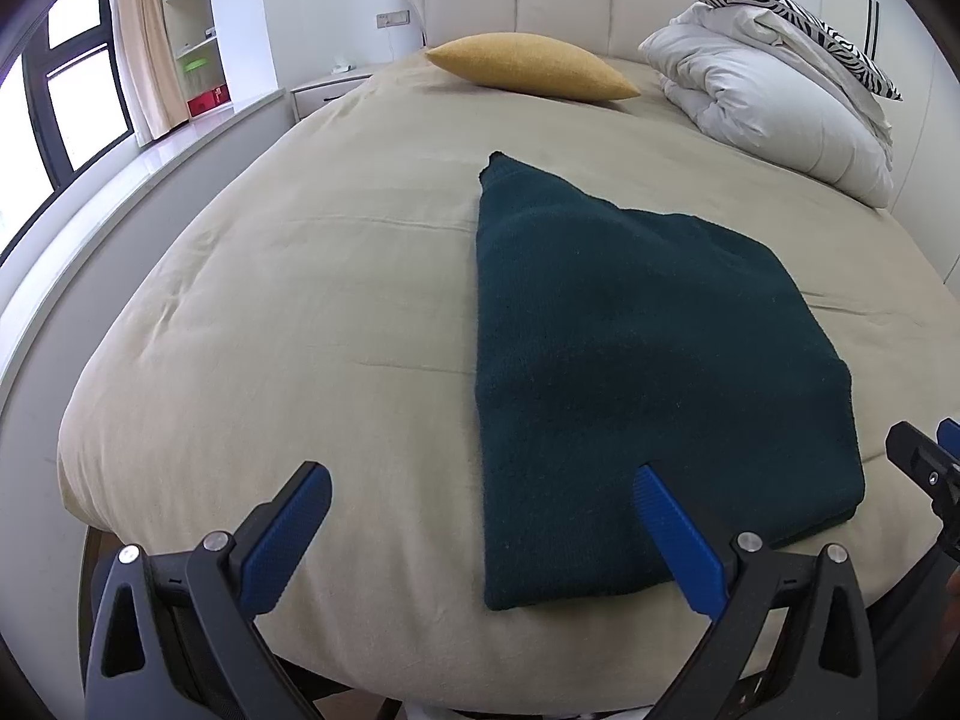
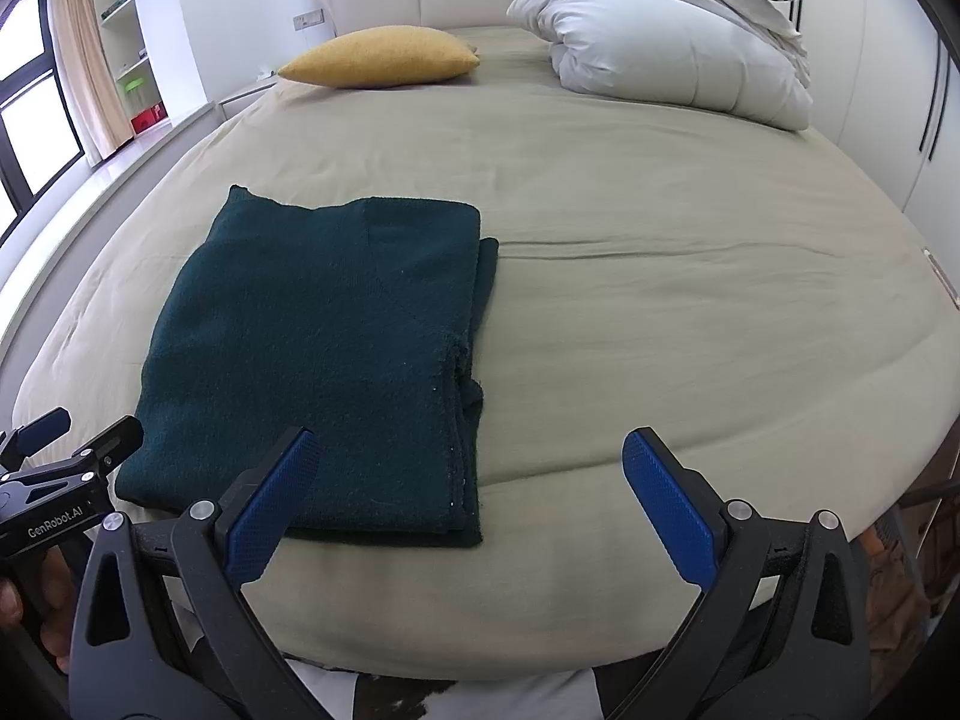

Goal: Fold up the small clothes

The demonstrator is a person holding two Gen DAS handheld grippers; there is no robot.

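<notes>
Fingers of the left gripper (image 1: 483,531) and right gripper (image 2: 462,498) spread wide, holding nothing, above the dark green sweater (image 2: 318,348), already folded flat on the bed (image 2: 660,330); little seems left

Bed (image 2: 660,192): wide bare sheet to the right of the folded dark green garment (image 2: 324,348), unobstructed out to the mattress edge. Left of the garment, a bare sheet strip runs to the bed's left edge. Far end blocked: yellow cushion (image 2: 384,57) at centre-left, white duvet pile (image 2: 672,54) at right with a zebra-print pillow (image 1: 792,15) on top. Between garment and cushion, the sheet is open.
</notes>
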